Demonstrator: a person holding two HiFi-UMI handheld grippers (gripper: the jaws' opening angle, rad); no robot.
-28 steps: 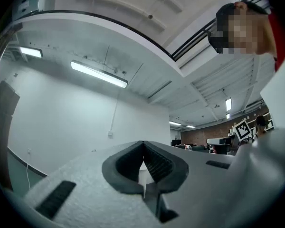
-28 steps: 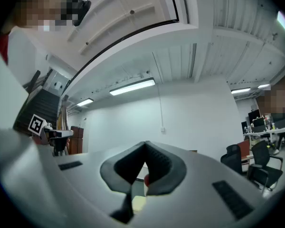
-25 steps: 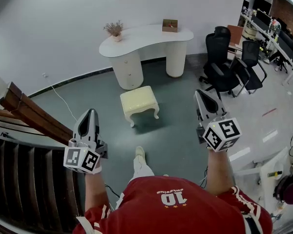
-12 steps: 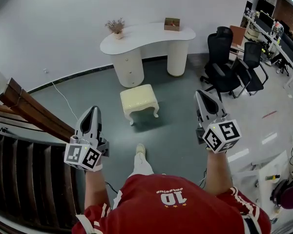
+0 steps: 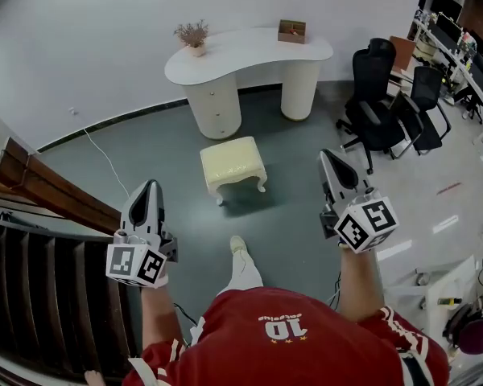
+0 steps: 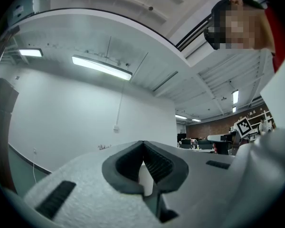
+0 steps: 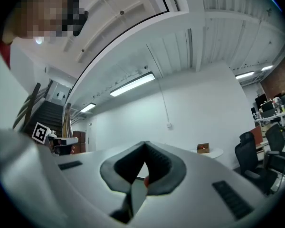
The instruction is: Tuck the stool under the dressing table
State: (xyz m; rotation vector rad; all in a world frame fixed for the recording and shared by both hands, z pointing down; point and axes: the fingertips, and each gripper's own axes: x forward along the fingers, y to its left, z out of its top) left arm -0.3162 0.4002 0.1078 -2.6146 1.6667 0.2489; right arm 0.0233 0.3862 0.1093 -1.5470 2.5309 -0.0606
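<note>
Both grippers are unchanged: left gripper (image 5: 149,186) and right gripper (image 5: 329,156) have jaws together with nothing between them, one held out on each side of the person. The view has shifted slightly toward the table (image 5: 249,51), and the shoe (image 5: 238,245) is further forward than a second ago. The stool (image 5: 233,163) hasn't moved. It's on the floor in front of the table, not under it, well apart from both grippers.
</note>
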